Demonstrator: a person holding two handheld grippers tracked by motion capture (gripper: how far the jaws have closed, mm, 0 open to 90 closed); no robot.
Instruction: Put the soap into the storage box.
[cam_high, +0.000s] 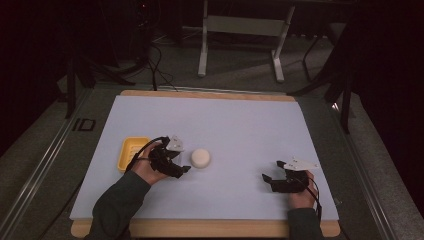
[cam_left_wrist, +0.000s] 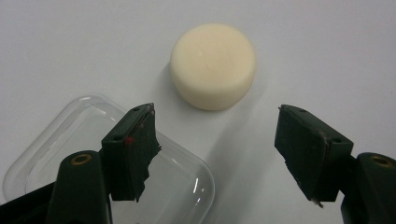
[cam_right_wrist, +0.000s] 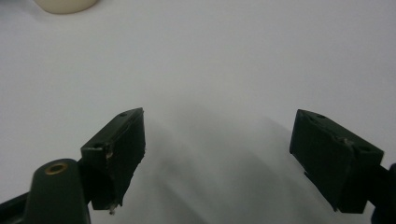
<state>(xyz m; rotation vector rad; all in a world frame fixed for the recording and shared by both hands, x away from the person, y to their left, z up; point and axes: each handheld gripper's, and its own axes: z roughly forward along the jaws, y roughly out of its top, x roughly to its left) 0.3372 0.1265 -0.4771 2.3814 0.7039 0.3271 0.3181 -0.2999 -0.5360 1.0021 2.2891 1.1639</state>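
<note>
My left hand-held gripper (cam_left_wrist: 217, 154) gapes open just short of the cream puck (cam_left_wrist: 213, 65) — ungrasped; right hand-held gripper (cam_right_wrist: 217, 156) open, idle — everything remains.

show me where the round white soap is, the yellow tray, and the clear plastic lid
round white soap (cam_left_wrist: 213, 65): left gripper view, on its flat top face.
yellow tray (cam_high: 128, 154): high view, on its left rim.
clear plastic lid (cam_left_wrist: 184, 179): left gripper view, on its right part near the rounded corner.
</note>
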